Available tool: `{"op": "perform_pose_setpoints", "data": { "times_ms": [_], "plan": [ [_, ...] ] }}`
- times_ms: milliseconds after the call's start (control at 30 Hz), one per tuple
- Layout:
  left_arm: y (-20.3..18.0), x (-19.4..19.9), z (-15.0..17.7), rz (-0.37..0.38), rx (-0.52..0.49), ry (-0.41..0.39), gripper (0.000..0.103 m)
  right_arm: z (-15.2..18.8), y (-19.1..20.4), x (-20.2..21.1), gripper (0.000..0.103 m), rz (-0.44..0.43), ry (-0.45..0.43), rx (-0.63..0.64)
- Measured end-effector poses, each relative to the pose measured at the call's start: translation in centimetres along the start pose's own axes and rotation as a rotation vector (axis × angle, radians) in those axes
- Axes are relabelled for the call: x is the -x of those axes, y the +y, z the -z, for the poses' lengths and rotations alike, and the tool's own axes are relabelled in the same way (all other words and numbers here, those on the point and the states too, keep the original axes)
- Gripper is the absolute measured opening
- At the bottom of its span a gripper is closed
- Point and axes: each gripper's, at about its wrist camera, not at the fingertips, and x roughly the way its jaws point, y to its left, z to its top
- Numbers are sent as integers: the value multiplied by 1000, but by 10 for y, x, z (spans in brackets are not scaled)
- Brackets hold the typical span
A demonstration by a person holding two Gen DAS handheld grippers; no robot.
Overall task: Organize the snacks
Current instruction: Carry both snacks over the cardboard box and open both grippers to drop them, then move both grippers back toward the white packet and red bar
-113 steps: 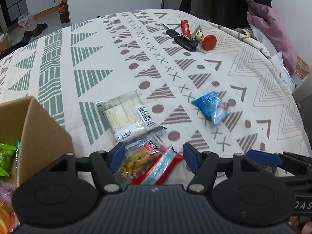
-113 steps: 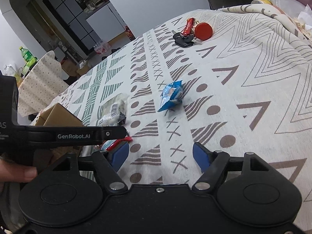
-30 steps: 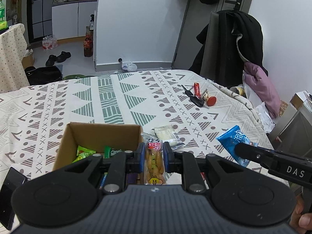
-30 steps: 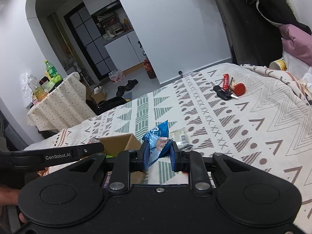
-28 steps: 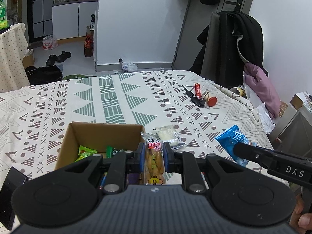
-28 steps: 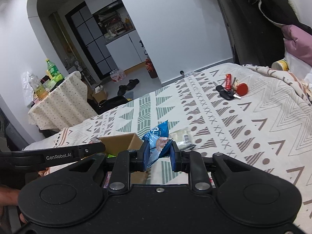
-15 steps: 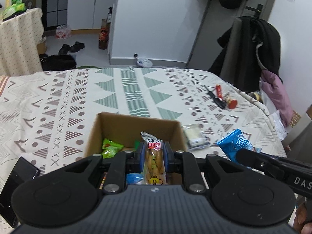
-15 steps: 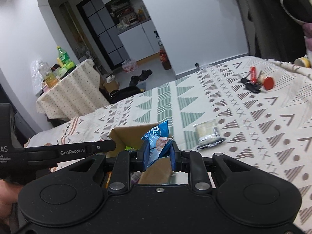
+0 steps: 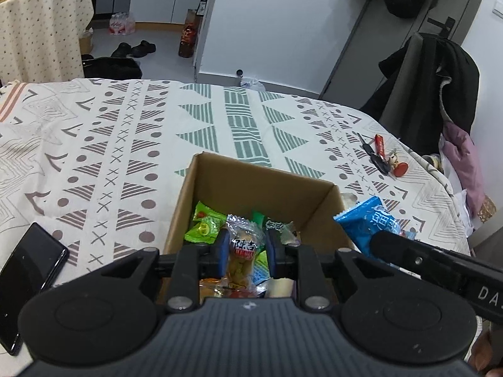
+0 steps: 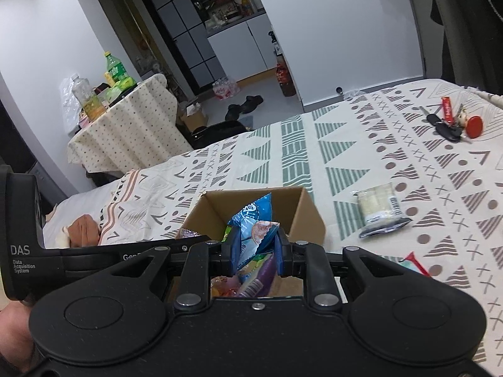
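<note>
- The landmark is the open brown cardboard box [image 9: 251, 185] on the patterned white bedspread [image 9: 125, 144]. It already holds a loose heap of wrapped snacks, among them a bright green packet [image 9: 203, 226] on the box's left side.
- The left gripper [image 9: 245, 249] is clamped on a clear plastic packet of yellowish biscuits with a red label [image 9: 243, 249]. The packet stands upright between the blue pads, long axis vertical, and hangs directly above the box's open mouth, over its middle.
- The right gripper [image 10: 254, 246] is clenched on a crinkled blue foil snack bag [image 10: 251, 223], also upright. In the left wrist view that bag [image 9: 367, 223] sits just beside the box's right wall, at rim height or a little above.
- Deciding relation: the biscuit packet is already inside the box's outline, so the left gripper looks ready to drop straight down. The blue bag seems to need a short shift inward from the box's right edge first, though the fisheye makes it hard to tell whether it already overhangs the rim.
- Not yet boxed: a clear-wrapped pale wafer pack with a barcode [image 10: 378, 209] lies flat on the bedspread to the right of the box, and a red-edged wrapper [image 10: 415, 262] peeks out nearer the camera, on that same side.
- Not snacks: a black phone [image 9: 28, 267] lies left of the box, and a bunch of keys with a red tag [image 10: 449, 124] lies well beyond it to the right.
</note>
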Motion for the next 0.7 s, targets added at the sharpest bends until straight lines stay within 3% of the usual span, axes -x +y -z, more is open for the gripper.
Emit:
{"op": "perform_pose_setpoints", "data": {
  "times_ms": [167, 233, 267, 333, 700],
  "plan": [
    [1, 1, -1, -6, -1, 10, 32, -5, 9, -8, 23, -39, -1, -1],
    [2, 2, -2, -18, 3, 2, 51, -5, 11, -12, 30, -48, 20, -9],
    [1, 4, -2, -26, 5, -3, 55, -5, 10, -12, 32, -57, 21, -11],
    [1, 6, -1, -36, 15, -6, 64, -2, 9, -9, 49, -53, 20, -8],
    [-29, 11, 3, -29, -36, 10, 87, 12, -27, 24, 53, 27, -6, -61]
  ]
}}
